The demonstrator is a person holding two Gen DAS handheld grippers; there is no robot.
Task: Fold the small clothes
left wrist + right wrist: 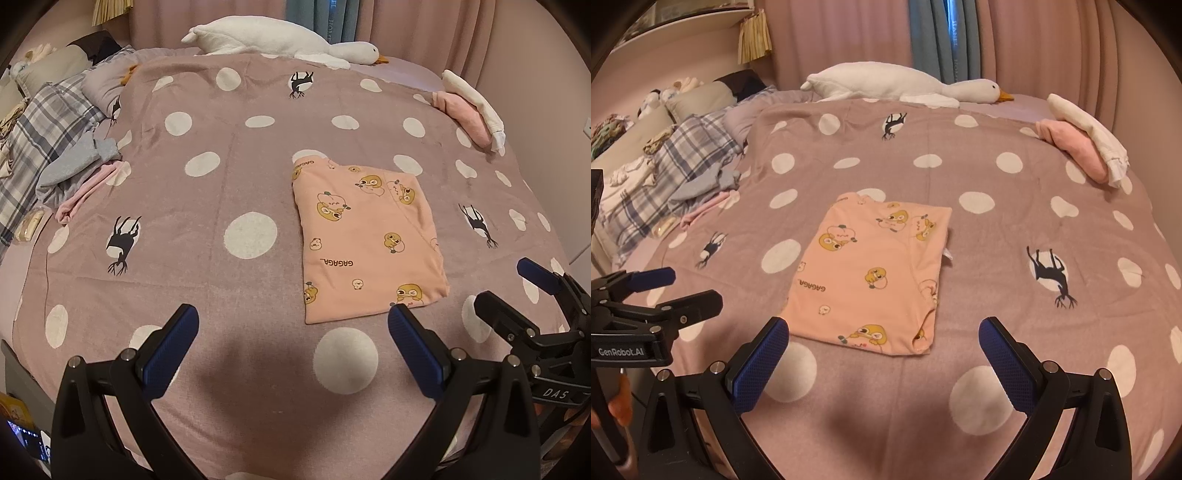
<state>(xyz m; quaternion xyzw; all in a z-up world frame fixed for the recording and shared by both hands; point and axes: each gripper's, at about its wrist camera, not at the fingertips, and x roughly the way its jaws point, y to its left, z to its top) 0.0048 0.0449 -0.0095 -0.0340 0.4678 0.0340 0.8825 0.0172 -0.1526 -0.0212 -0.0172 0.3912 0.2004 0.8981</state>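
Observation:
A small peach garment [365,240] with cartoon ducks lies folded into a rectangle on the polka-dot bedspread [207,236]. It also shows in the right wrist view [875,273]. My left gripper [293,319] is open and empty, above the bedspread just near and left of the garment. My right gripper [882,332] is open and empty, its fingertips either side of the garment's near edge, not touching it. The right gripper also shows at the right of the left wrist view [513,284], and the left gripper at the left of the right wrist view [687,288].
A white goose plush [280,42] lies at the far edge of the bed. Folded pink and white clothes [471,110] sit at the far right corner. A pile of grey, pink and plaid clothes [66,155] lies at the left, by pillows [698,98].

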